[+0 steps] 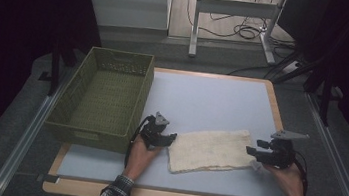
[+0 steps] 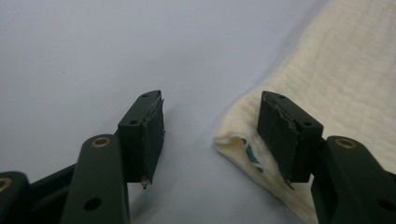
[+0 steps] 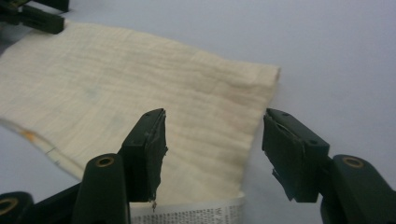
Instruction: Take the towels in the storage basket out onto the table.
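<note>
Broadly, my table carries everything: a pale grey-white top with a wooden edge, lit from above while the room around it stays dark. On its left side stands a green woven basket, long and rectangular, its near wall close to my left hand. Just right of the basket, on the near half of the table, lies a cream cloth, folded flat into a rough rectangle and slightly skewed, its right end farther from me than its left.

My left gripper sits at the cloth's left end. In the left gripper view its fingers stand apart, with one folded corner of the cloth lying just beside the right one; a bit of blue marking shows at that corner. I cannot tell whether that finger touches the cloth, and nothing is pinched.

My right gripper sits at the cloth's right end. In the right gripper view its fingers are also spread, with the cloth's edge lying between them and a printed white label at the bottom. They grip nothing.
</note>
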